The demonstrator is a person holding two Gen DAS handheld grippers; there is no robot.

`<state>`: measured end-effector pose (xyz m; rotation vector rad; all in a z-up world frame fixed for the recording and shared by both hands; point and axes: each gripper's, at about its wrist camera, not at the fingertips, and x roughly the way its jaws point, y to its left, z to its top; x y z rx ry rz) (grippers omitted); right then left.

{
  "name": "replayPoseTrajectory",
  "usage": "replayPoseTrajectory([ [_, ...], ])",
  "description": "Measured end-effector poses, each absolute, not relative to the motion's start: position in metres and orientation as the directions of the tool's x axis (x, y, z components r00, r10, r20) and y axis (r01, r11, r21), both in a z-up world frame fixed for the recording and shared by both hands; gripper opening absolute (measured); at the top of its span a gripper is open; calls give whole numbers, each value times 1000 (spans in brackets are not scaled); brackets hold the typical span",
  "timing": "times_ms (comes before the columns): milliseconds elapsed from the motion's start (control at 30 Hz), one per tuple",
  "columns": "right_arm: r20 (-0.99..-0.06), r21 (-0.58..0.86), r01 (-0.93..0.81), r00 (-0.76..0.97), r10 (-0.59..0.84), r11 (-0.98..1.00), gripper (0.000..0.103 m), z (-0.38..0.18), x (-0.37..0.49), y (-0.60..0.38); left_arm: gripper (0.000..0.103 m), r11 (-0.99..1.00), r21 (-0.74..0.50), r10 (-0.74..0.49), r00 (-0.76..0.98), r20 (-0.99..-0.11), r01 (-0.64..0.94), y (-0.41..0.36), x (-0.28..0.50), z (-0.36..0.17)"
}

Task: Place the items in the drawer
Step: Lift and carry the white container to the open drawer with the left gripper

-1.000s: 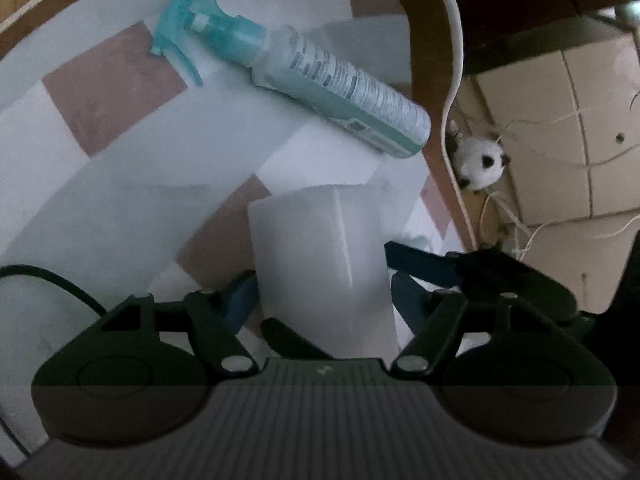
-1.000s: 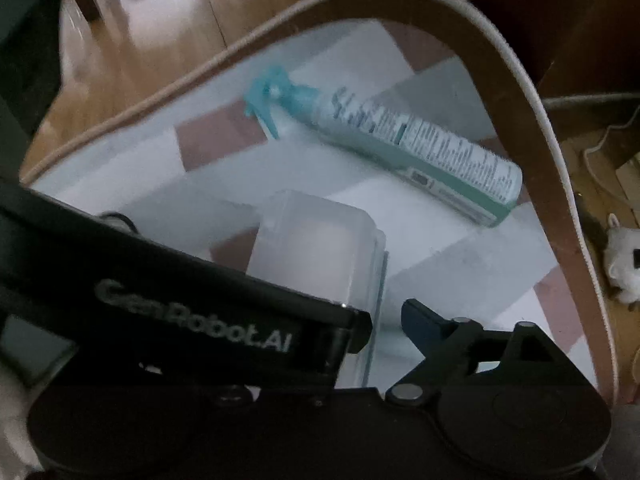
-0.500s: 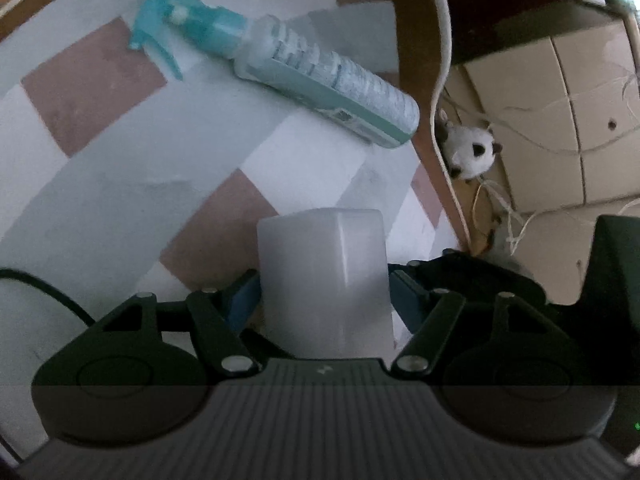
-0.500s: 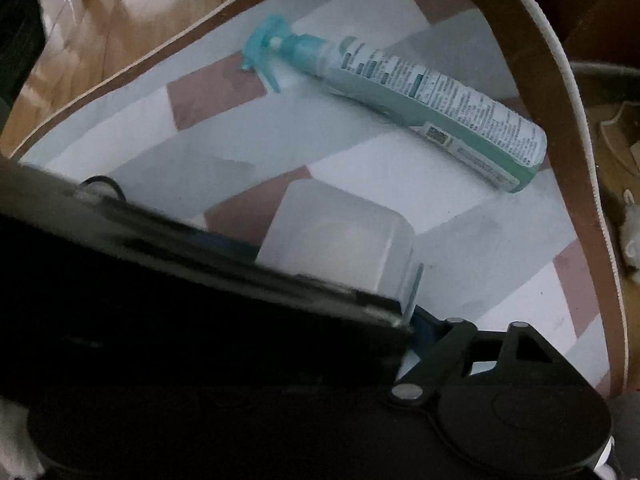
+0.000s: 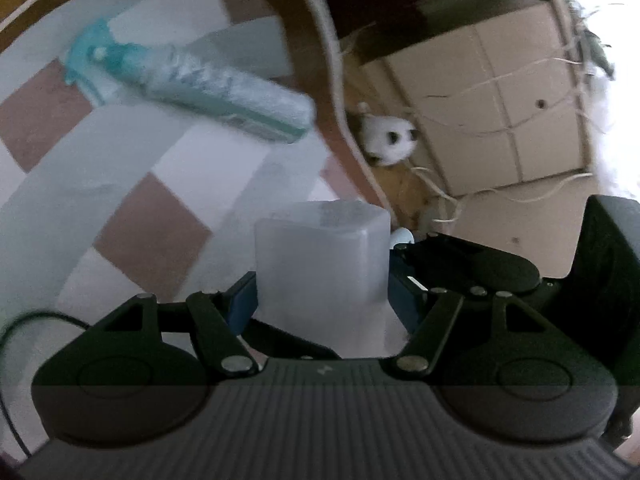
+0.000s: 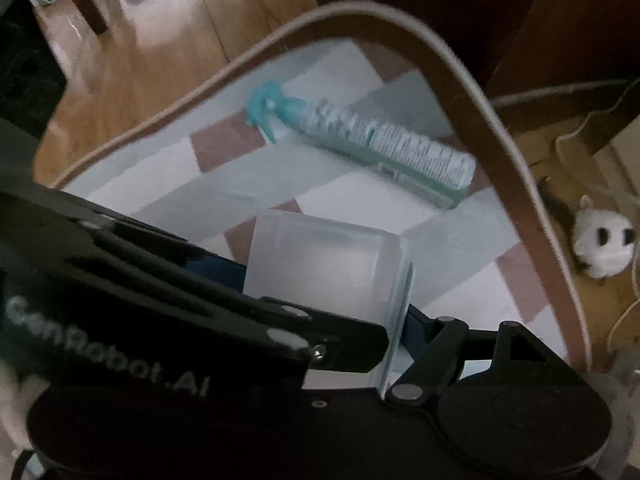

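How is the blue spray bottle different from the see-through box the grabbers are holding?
The spray bottle is long, round and teal, with a trigger and printed label; the plastic box is short, blocky, cloudy-clear and plain. The spray bottle lies on its side on the rug with nothing touching it; the plastic box is gripped by the left gripper, with the right gripper at it too. Both look like plastic.

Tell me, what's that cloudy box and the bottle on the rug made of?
The frosted box looks like translucent matte plastic: the rug's colors show dimly through it. The spray bottle looks like glossy plastic with a teal trigger and a printed label.
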<state>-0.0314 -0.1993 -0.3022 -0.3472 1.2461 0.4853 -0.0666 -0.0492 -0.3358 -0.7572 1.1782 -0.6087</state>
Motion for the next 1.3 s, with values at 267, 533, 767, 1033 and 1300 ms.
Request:
replayPoseTrajectory([
  [267, -948, -62, -662, 274, 164, 747, 82, -225, -55, -189, 68, 547, -829, -806, 340, -484, 118, -36, -96, -270],
  [533, -906, -123, -701, 369, 209, 702, 82, -139, -84, -166, 66, 558, -804, -770, 489, -410, 204, -3, -135, -191],
  [767, -848, -138, -728, 437, 300, 671, 82, -87, -124, -146, 66, 608, -735, -732, 569, -375, 298, 24, -176, -133],
  [1033, -686, -162, -837, 476, 550, 523, 82, -21, -161, -125, 64, 677, -622, -667, 685, -293, 393, 63, -223, -58],
  [1300, -576, -240, -820, 551, 603, 520, 82, 37, -193, -90, 63, 750, -498, -613, 739, -278, 435, 92, -240, 12],
])
